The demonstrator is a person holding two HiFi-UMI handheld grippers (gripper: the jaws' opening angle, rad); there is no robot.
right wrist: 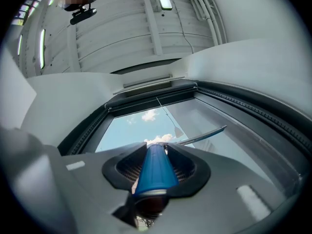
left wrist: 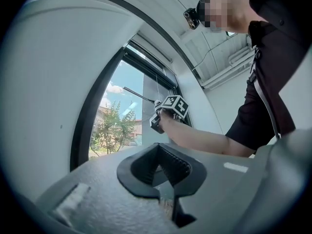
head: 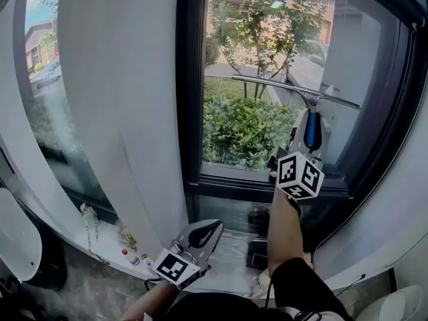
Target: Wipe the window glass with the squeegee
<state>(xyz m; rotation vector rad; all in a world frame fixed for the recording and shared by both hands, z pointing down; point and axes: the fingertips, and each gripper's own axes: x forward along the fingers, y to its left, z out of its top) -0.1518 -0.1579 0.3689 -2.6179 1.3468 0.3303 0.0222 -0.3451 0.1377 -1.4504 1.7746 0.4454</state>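
Observation:
The squeegee (head: 287,89) has a long thin blade and a blue handle (head: 311,131). Its blade lies slanted across the window glass (head: 241,59), about halfway up the right pane. My right gripper (head: 306,127) is raised to the window and shut on the blue handle (right wrist: 155,168); the blade (right wrist: 202,136) shows beyond the jaws against the glass (right wrist: 141,126). My left gripper (head: 207,233) hangs low by the sill, shut with nothing in it. In the left gripper view its jaws (left wrist: 160,162) are together, and the right gripper's marker cube (left wrist: 171,107) shows up at the glass (left wrist: 117,121).
White curtains (head: 127,99) hang left of the dark window frame (head: 190,99), and another hangs at the far right (head: 401,199). Small trinkets stand on the sill (head: 127,246) at the lower left. A dark object (head: 257,249) sits below the window.

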